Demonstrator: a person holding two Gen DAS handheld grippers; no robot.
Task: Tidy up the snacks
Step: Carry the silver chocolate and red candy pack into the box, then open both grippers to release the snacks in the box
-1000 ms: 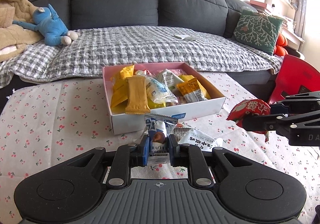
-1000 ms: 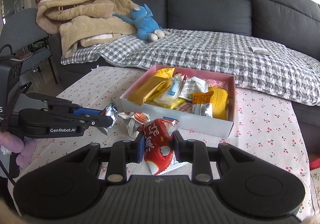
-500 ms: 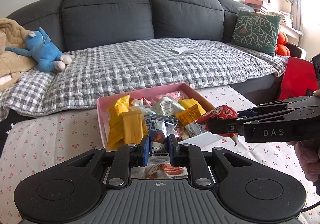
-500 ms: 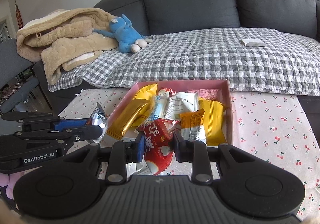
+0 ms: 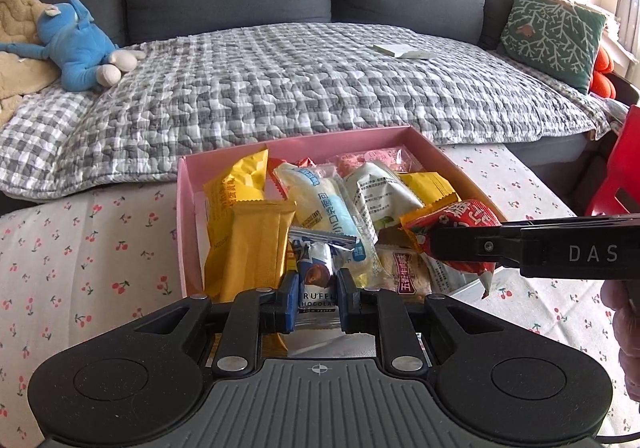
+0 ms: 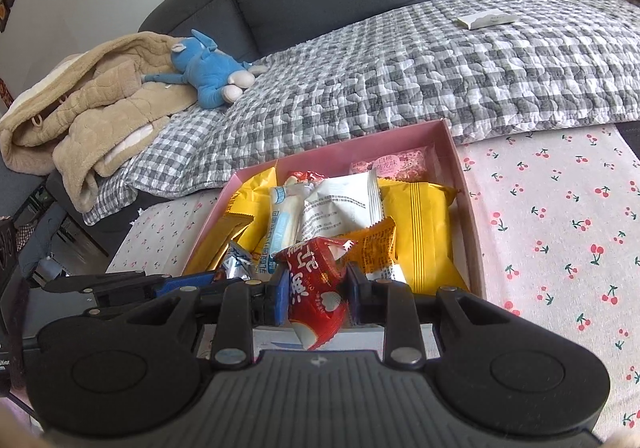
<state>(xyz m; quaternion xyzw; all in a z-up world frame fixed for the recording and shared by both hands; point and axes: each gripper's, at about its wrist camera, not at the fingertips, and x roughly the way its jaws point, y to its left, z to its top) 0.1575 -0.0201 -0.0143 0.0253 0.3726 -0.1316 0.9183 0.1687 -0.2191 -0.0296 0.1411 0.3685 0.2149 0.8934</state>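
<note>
my left gripper (image 5: 317,298) pinches chocolate packet (image 5: 316,284) | right gripper (image 6: 316,298) pinches red packet (image 6: 316,284) | both over box (image 5: 185,208) near edge | risk: crowded pile, dropped packets slide off onto table

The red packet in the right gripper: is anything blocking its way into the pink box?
No lid or barrier shows. The red packet hangs over the open pink box, which is already heaped with snacks, so it would land atop the orange packet.

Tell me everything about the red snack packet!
The shiny red plastic snack packet has white characters, a small white apple picture and crimped, zigzag ends. It looks puffy and a bit crumpled. The right tool is shut on its middle, holding it tilted in the air above the near end of the pink cardboard box, over the other snacks. Only the tool's fingers touch it.
</note>
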